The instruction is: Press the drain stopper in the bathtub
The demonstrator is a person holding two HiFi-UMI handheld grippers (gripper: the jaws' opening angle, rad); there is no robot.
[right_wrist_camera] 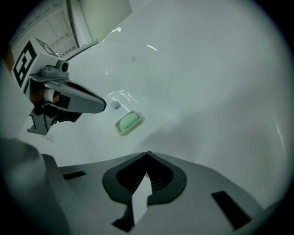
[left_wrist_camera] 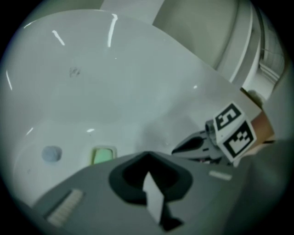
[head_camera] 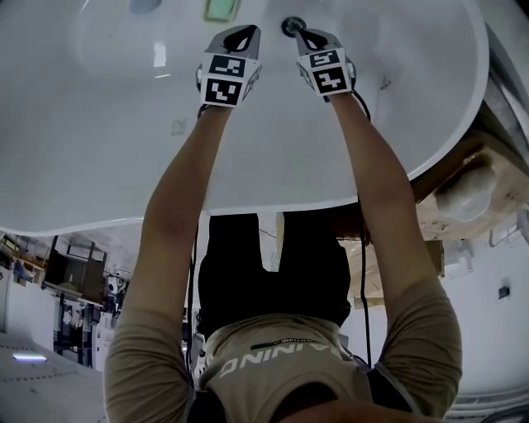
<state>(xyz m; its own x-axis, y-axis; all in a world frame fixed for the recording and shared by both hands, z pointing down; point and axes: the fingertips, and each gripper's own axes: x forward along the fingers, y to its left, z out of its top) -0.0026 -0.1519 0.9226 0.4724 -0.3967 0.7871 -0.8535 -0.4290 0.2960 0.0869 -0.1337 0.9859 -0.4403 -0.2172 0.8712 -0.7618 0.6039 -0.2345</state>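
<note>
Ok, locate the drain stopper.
Head view, top centre: the drain stopper sits just off the right gripper's tip, right of the green soap dish.

The only print that can be read is white lettering, upside down in the head view, spelling "AINING" across the chest of the person's beige shirt (head_camera: 281,363), and any letters before it cannot be made out.
</note>
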